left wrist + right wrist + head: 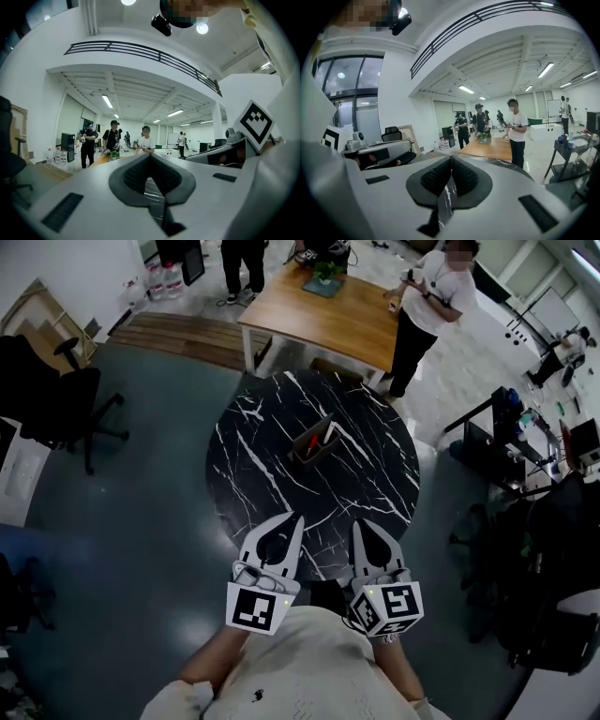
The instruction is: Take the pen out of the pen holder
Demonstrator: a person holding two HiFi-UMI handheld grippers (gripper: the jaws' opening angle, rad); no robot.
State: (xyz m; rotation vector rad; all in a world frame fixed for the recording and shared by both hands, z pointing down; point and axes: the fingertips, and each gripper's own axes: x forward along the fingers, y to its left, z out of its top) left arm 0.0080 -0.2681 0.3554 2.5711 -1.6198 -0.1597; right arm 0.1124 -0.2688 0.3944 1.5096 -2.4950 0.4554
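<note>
A dark pen holder point(313, 443) stands near the middle of the round black marble table point(253, 465), with a red pen point(314, 440) and a pale one sticking out of it. My left gripper point(296, 515) and right gripper point(358, 522) hover side by side over the table's near edge, well short of the holder. Both have their jaws closed tip to tip with nothing between them. In both gripper views the jaws fill the lower frame and only a sliver of marble shows; the holder is hidden there.
A wooden table point(328, 310) with a small plant stands beyond the marble one. A person in a white shirt point(427, 310) stands at its right end, others farther back. A black office chair point(56, 399) is at the left, desks and equipment point(525, 446) at the right.
</note>
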